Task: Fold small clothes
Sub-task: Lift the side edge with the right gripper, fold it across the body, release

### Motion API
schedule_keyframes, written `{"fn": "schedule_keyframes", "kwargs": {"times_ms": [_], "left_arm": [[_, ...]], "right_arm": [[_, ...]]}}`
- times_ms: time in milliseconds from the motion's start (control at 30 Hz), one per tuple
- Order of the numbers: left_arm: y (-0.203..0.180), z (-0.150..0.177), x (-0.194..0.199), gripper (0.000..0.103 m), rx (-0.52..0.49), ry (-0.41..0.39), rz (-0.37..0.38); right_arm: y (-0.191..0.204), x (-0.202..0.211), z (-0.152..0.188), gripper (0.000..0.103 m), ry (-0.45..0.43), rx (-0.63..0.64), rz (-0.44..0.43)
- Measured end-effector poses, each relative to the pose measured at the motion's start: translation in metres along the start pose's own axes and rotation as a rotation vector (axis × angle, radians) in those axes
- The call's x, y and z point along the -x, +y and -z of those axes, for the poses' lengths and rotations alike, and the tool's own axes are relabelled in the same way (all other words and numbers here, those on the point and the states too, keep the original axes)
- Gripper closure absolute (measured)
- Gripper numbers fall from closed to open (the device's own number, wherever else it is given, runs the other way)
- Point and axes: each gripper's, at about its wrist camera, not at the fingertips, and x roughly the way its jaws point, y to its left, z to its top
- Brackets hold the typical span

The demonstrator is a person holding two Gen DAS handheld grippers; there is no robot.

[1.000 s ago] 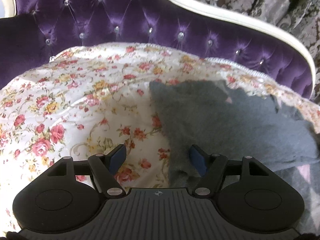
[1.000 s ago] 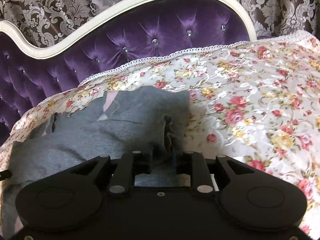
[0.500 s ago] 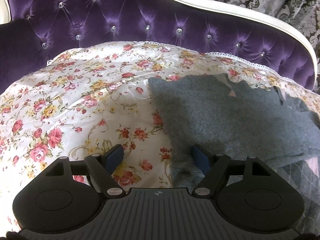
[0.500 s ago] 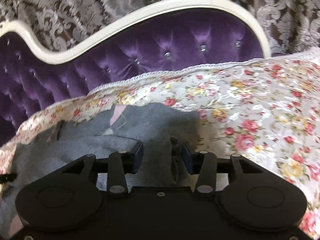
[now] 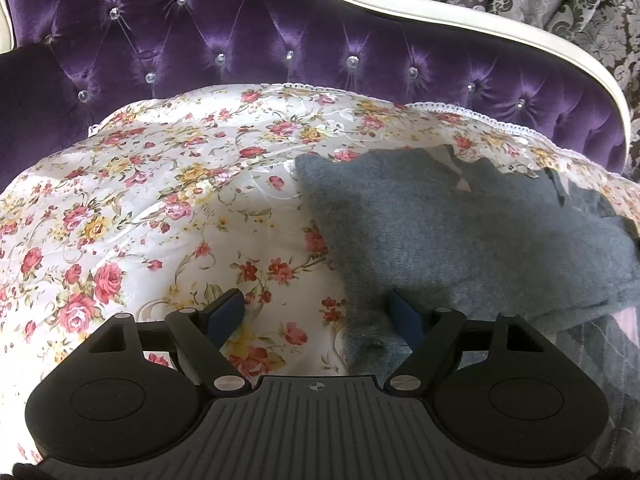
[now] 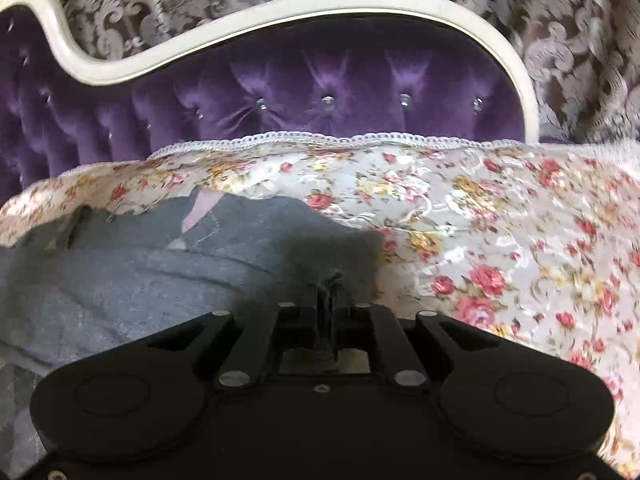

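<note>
You are working over a floral cover point(image 5: 168, 216) whose lace edge is meeting the purple tufted backrest point(image 5: 280, 32); open cover is lying left of the grey garment point(image 5: 460, 236). Your left gripper point(image 5: 316, 314) is standing with jaws apart astride the garment's near-left edge. Your right gripper point(image 6: 326, 312) has just been closing and is clamping a pinch of the garment's right edge. The garment is lying flat, fuzzy, with pink showing.

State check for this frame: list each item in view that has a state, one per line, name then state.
grey garment: lying partly folded on the floral cover, right corner pinched.
left gripper: open, jaws straddling the garment's near left edge, not pressing it.
right gripper: shut on the grey garment, jaws have just been closing on a bunched fold of cloth.
floral cover: spread over the seat, lightly rumpled.
</note>
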Motion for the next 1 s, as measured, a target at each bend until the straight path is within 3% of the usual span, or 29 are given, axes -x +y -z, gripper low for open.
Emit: {"fn": "schedule_keyframes", "kwargs": {"times_ms": [33,100,167,333,467,633,1000], "left_arm": [[0.000,0.000,0.000,0.024,0.003,-0.001,-0.001],[0.001,0.000,0.001,0.025,0.013,-0.005,0.000],[0.002,0.000,0.004,0.025,0.038,-0.011,0.003],[-0.006,-0.001,0.012,0.025,0.026,-0.054,-0.003],[-0.015,-0.001,0.008,0.025,-0.007,-0.043,0.002],[-0.009,0.002,0.003,0.024,0.015,-0.013,0.005],[-0.007,0.003,0.005,0.018,-0.014,0.017,-0.001]], "right_arm": [[-0.001,0.004,-0.001,0.082,-0.013,-0.006,0.007],[0.000,0.014,-0.004,0.058,-0.053,-0.009,0.025],[0.006,0.025,-0.007,0.049,-0.091,-0.006,-0.003],[0.045,0.040,-0.010,0.046,-0.115,0.074,-0.167],[0.085,0.033,0.000,0.045,-0.068,0.179,-0.262],[0.108,0.006,0.021,0.045,0.051,0.239,-0.277],[0.117,0.018,0.026,0.042,0.066,0.291,-0.295]]}}
